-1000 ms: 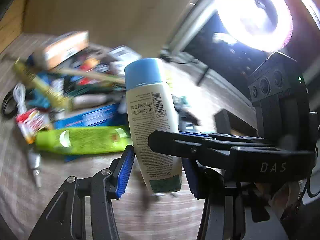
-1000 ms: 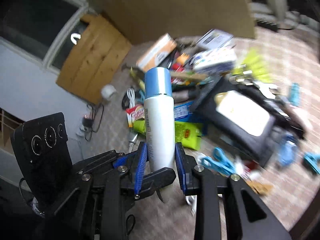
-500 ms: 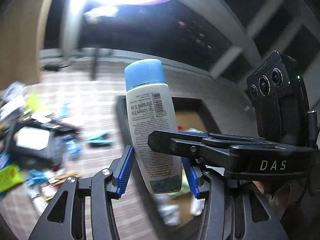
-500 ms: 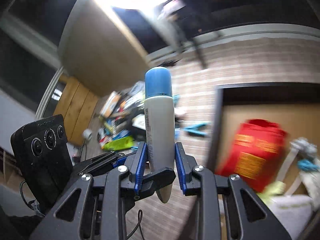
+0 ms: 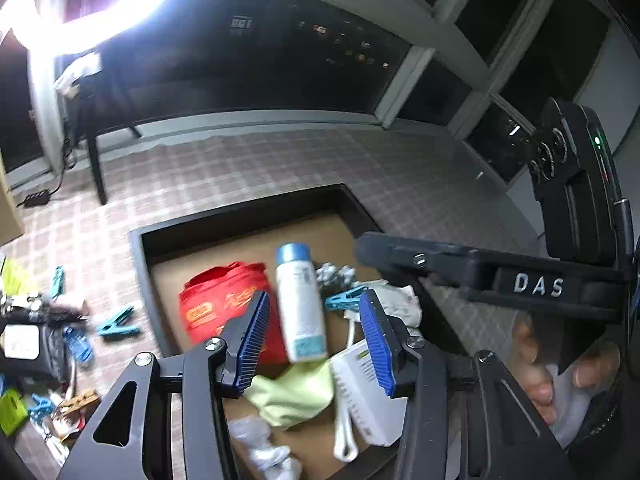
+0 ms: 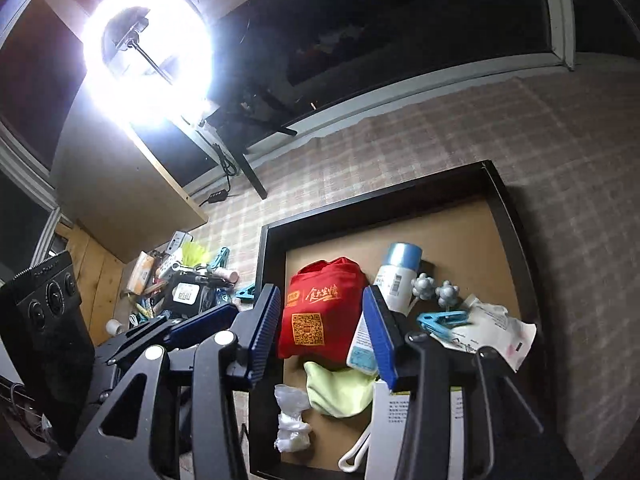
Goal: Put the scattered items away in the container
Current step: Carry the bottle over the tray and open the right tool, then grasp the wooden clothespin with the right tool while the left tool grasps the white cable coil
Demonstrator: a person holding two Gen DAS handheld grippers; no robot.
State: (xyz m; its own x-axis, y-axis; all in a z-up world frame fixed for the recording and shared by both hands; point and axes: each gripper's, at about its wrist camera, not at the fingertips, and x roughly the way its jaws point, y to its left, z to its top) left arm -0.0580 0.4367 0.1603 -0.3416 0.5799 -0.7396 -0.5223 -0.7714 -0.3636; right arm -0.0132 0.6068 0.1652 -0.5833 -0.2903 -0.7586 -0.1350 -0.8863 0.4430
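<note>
A white bottle with a blue cap (image 5: pixel 299 304) lies inside the black-rimmed container (image 5: pixel 138 264), beside a red bag (image 5: pixel 216 304); it also shows in the right wrist view (image 6: pixel 394 286). My left gripper (image 5: pixel 316 336) is open and empty above the bottle. My right gripper (image 6: pixel 326 332) is open and empty above the container (image 6: pixel 262 264), crossing close to the left one. A green cloth (image 6: pixel 340 390), blue clip (image 6: pixel 442 320) and white box (image 5: pixel 368 396) also lie inside.
Scattered items (image 5: pixel 36 344) lie on the checked floor left of the container, including blue clips (image 5: pixel 116 322) and a dark pouch (image 6: pixel 186 292). A ring light (image 6: pixel 146 54) on a stand glares behind. A cardboard panel (image 6: pixel 120 184) leans at the left.
Both grippers swung from the pile to above the container and opened. The bottle they held together has dropped and now lies in the container.
</note>
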